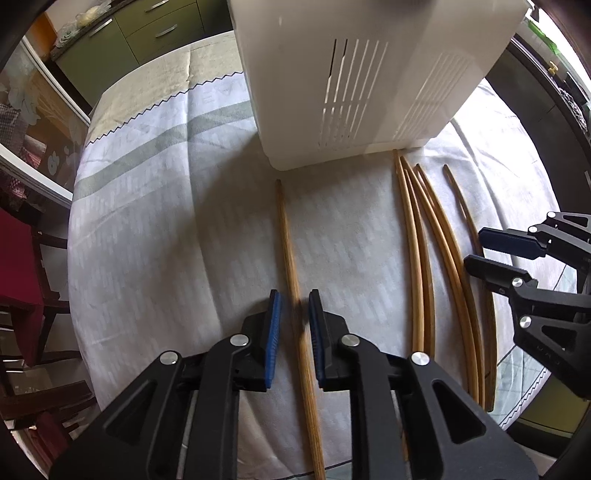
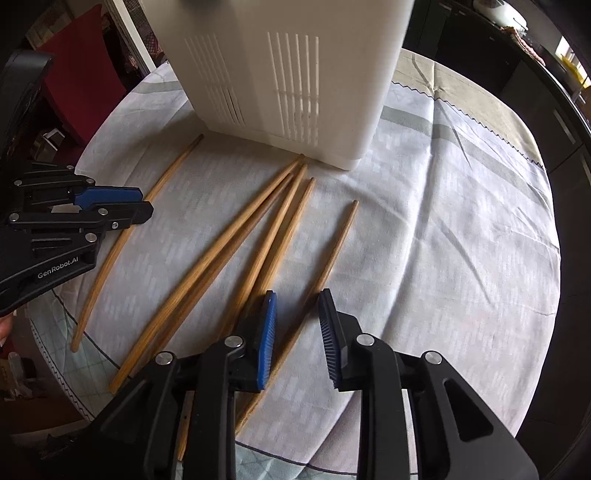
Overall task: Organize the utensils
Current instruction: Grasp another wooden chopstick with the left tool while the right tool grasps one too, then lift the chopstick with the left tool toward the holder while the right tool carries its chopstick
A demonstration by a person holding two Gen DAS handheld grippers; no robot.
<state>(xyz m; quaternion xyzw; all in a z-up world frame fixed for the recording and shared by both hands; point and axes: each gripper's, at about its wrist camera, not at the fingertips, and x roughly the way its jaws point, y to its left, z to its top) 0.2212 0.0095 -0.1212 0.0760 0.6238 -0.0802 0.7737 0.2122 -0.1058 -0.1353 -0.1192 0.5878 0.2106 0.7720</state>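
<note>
A white slotted utensil holder (image 1: 351,74) (image 2: 288,74) stands upright at the back of the table. Several wooden chopsticks (image 1: 436,240) (image 2: 240,236) lie fanned out in front of it. One lone chopstick (image 1: 286,229) (image 2: 173,166) lies apart to the left, and my left gripper (image 1: 294,299) (image 2: 144,203) straddles it, jaws slightly apart, pads not pressing on it. My right gripper (image 2: 298,295) (image 1: 480,247) hangs open over the rightmost chopstick (image 2: 340,236), which runs between its jaws untouched on the cloth.
A pale patterned tablecloth (image 1: 166,221) (image 2: 443,240) covers the round table, whose edge curves close below both grippers. A red chair (image 1: 18,258) stands at the left. Green cabinets (image 1: 147,29) line the far wall.
</note>
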